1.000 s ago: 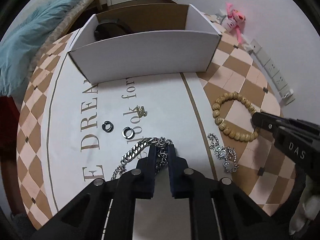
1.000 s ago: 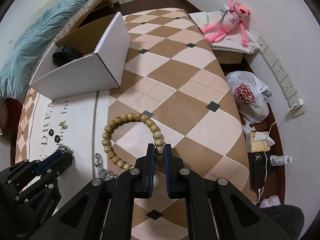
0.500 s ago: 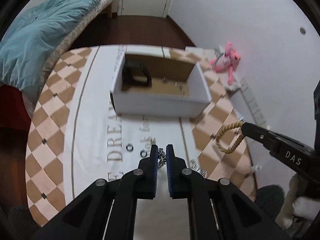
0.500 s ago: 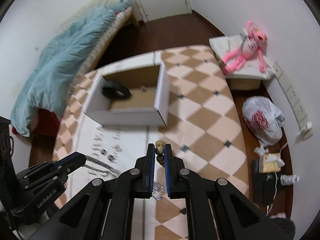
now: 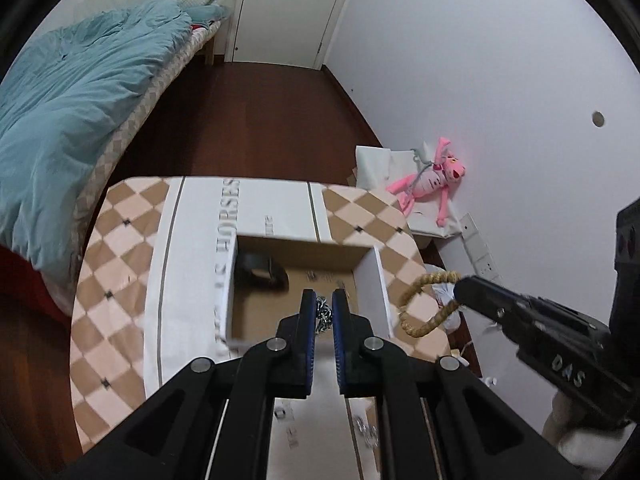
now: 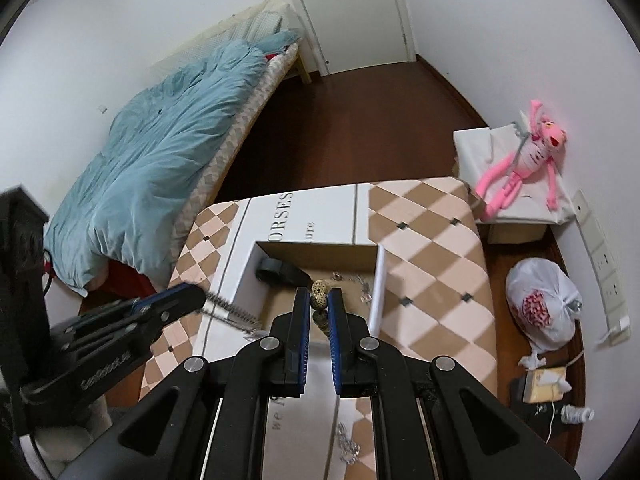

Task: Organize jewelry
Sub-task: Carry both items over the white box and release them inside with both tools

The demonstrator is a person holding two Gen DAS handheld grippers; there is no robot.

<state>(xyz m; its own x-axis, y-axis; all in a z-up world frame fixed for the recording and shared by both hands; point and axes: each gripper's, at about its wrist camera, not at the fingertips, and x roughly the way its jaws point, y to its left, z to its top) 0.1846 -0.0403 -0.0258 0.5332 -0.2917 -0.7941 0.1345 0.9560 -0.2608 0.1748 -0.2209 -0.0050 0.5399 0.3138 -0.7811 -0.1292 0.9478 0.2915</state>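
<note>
My left gripper (image 5: pixel 323 300) is shut on a silver chain (image 5: pixel 322 314) and holds it high over the open white box (image 5: pixel 380 276). It also shows in the right wrist view (image 6: pixel 200 298) with the chain (image 6: pixel 230 307) hanging from it. My right gripper (image 6: pixel 320 300) is shut on a wooden bead bracelet (image 6: pixel 320 300), also above the box (image 6: pixel 380 280). In the left wrist view the bracelet (image 5: pixel 424 304) hangs from the right gripper (image 5: pixel 460 292) just right of the box. A black item (image 5: pixel 260 270) and small pieces lie inside the box.
The box stands on a low table with a checkered cloth (image 5: pixel 120 280). Small silver pieces (image 6: pixel 348 446) lie on the cloth near me. A bed with a blue duvet (image 5: pixel 68 100) is at the left. A pink plush toy (image 6: pixel 524 168) and a white bag (image 6: pixel 544 308) are at the right.
Both grippers have lifted their jewelry off the cloth and risen high, moving forward over the box. The table now looks much farther below.
</note>
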